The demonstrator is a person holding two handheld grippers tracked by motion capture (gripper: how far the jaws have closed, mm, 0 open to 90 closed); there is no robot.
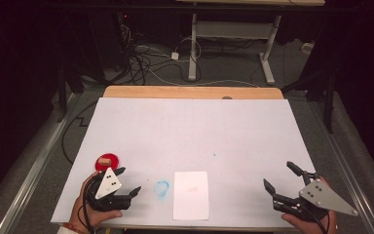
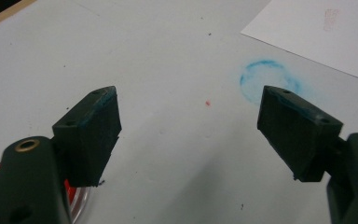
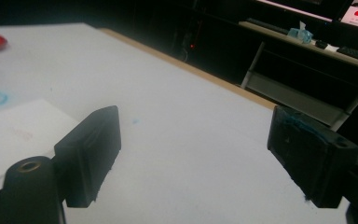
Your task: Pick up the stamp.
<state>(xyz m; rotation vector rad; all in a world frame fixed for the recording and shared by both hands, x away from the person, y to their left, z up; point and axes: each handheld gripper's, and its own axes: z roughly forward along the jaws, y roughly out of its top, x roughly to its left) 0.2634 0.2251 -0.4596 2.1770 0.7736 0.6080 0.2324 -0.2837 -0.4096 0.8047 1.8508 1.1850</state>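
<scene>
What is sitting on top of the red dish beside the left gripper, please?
A small tan block rests on the red dish. The left gripper and its grey plate cover the dish's near edge, so anything lying there is hidden.

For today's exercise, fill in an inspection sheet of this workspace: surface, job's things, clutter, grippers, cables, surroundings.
Surface: white board on a wooden table, with a blue ring stain.
Job's things: red dish holding a small tan piece, beside the left gripper; white paper sheet near the front edge.
Clutter: nothing seen.
Grippers: left gripper open, empty; right gripper open, empty.
Cables: tangled on the floor beyond the table.
Surroundings: dark room; a white desk frame behind.
</scene>
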